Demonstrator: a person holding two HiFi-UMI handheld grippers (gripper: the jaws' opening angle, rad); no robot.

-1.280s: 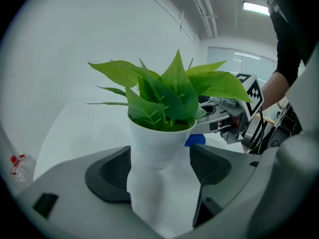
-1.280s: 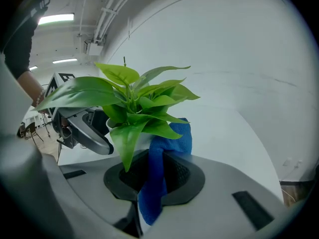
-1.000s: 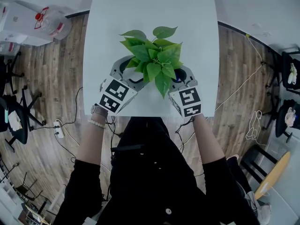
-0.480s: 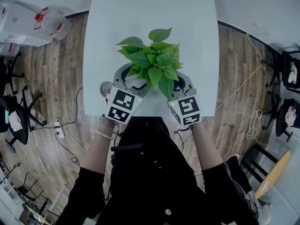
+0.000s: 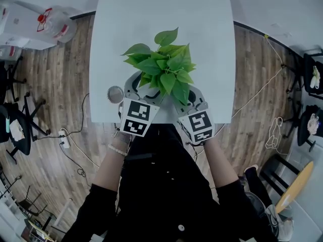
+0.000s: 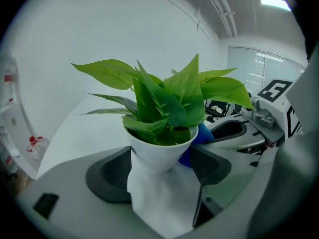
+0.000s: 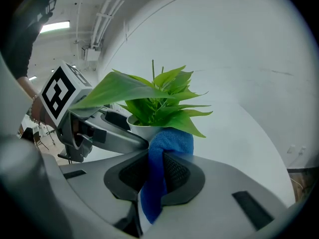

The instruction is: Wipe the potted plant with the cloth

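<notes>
The potted plant's broad green leaves (image 5: 162, 67) stand over the near part of the white table (image 5: 151, 14). In the left gripper view its white pot (image 6: 159, 151) sits between the two dark pads, with my left gripper (image 6: 160, 176) shut on the pot's narrow lower part. My right gripper (image 7: 152, 176) is shut on a blue cloth (image 7: 160, 158), whose bunched top touches the pot's side just under the leaves. The blue cloth (image 6: 198, 137) also peeks out behind the pot. In the head view the leaves hide both pairs of jaws.
A small round grey object (image 5: 115, 94) lies on the table just left of my left gripper. The table's near edge (image 5: 161, 121) runs under both marker cubes. Wooden floor with cables (image 5: 70, 140) and chairs lies on both sides.
Both grippers have drawn back toward the table's near edge, and the plant has shifted slightly left with them. The round grey object, earlier covered by the left gripper, now shows.
</notes>
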